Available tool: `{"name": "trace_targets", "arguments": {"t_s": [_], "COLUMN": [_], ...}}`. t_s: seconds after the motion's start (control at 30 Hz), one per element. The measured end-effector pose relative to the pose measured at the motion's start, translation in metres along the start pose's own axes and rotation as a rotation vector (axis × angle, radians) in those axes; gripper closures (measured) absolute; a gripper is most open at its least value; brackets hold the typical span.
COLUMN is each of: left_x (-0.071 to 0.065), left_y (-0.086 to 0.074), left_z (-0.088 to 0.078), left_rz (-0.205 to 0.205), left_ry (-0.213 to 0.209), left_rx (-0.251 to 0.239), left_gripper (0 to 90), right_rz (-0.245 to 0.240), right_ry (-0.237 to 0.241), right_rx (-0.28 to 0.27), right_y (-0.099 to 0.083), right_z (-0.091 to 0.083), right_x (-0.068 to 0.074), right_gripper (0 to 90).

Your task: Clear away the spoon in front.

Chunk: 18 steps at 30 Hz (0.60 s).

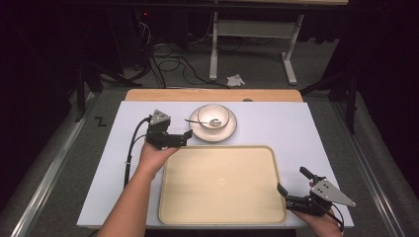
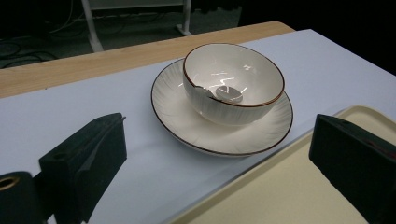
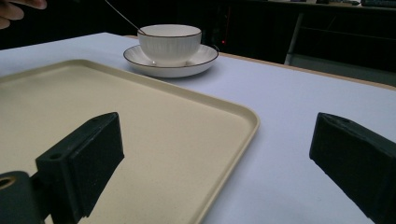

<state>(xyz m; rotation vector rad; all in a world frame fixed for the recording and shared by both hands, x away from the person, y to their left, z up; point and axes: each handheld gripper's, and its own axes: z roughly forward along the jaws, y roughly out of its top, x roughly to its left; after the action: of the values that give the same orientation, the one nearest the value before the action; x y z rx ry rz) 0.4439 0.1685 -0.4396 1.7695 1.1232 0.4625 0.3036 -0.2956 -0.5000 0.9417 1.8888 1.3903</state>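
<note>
- The left hand-held gripper hovers just left of the saucer, jaws spread wide with nothing between them.
- The bowl stands upright on the saucer at the far side of the worktop, just beyond the tray.
- A spoon lies in the bowl, its handle sticking out over the rim toward the left gripper.
- The right hand-held gripper sits at the tray's near right corner, jaws wide apart and empty, one over the tray and one over the worktop.
</note>
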Motion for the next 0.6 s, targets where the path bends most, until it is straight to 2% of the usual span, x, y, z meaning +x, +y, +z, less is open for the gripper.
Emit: {"name": "trace_targets", "arguments": {"t_s": [0.33, 0.47, 0.53, 0.6], "left_x": [0.002, 0.004, 0.008, 0.01], "left_y": [0.01, 0.012, 0.013, 0.013], "left_z": [0.021, 0.023, 0.023, 0.022], "left_rz": [-0.059, -0.091, -0.122, -0.143], "left_ry": [-0.009, -0.001, 0.001, -0.014], "left_rx": [0.018, 0.024, 0.018, 0.015], "left_gripper": [16.9, 30.4, 38.3, 42.7], "right_rz": [0.001, 0.001, -0.002, -0.003], "right_ry": [0.002, 0.002, 0.005, 0.005], "right_rx": [0.001, 0.001, 0.0, -0.001], "right_y": [-0.001, -0.001, -0.001, -0.001], "right_z": [0.0, -0.001, -0.001, 0.0], "right_x": [-0.001, 0.0, 0.0, 0.001], "right_gripper": [3.5, 3.6, 3.5, 3.5]}}
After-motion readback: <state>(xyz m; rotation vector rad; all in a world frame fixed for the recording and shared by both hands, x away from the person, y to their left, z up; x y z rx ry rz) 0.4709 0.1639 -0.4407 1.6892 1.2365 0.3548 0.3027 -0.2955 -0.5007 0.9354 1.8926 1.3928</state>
